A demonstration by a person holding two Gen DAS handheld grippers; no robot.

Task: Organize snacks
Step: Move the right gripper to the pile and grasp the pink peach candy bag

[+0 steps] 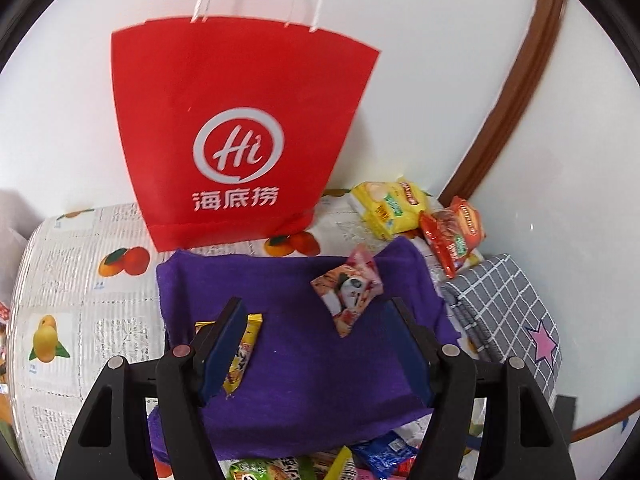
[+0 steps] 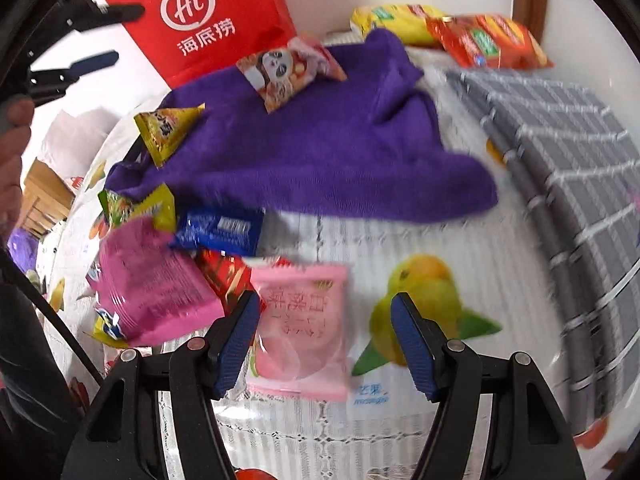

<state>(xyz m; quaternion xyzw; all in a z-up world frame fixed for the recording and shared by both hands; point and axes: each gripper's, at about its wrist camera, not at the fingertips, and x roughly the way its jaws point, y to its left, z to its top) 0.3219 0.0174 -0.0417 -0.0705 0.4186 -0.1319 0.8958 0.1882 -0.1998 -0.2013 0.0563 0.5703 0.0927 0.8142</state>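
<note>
- The right hand-held gripper [image 2: 324, 344], jaws apart and empty, is hovering over the pale pink snack packet [image 2: 300, 328] on the table [image 2: 460, 240] (near the pile).
- The left hand-held gripper [image 1: 316, 344] is hanging open above the purple cloth [image 1: 296, 344].
- Next move, likely: lowering and clamping the packet.

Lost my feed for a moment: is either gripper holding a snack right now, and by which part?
Nothing is held. The left gripper is open above the purple cloth; the right gripper is open over the pink packet, pads not pressing it.
</note>
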